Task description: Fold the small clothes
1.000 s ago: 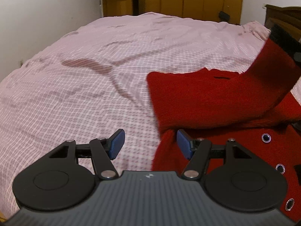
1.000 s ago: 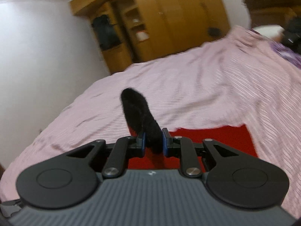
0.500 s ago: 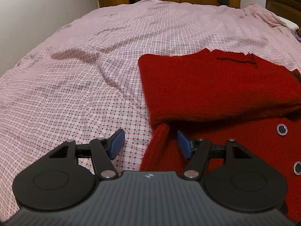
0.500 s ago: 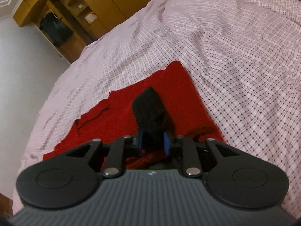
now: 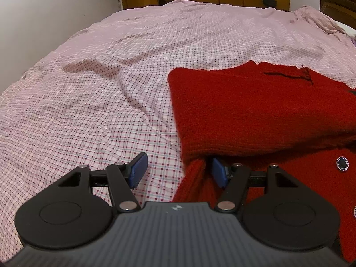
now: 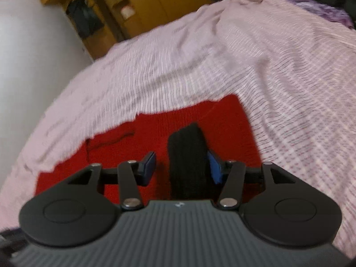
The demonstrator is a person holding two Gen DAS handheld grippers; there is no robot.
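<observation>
Bedsheet (image 5: pixel 111 102), red cardigan (image 5: pixel 255 111) between left tongs (image 5: pixel 178 170)

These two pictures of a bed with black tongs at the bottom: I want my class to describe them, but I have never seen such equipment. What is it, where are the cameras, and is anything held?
No robot is here. A person holds one pair of tongs in each hand, and a wide-angle camera on each pair looks forward along its two fingers, so each picture shows its own tongs from behind.

In the left view, the left tongs stand open, low over a pink checked bedsheet. A red knitted garment with round studs lies partly folded on the sheet, and a bunched red edge of it sits between the fingers, ungripped.

In the right view, which is blurred, the right tongs are opening. A black cuff of the garment is between them, against the right-hand pad but clear of the other, so it is being let go onto the red knit.
</observation>
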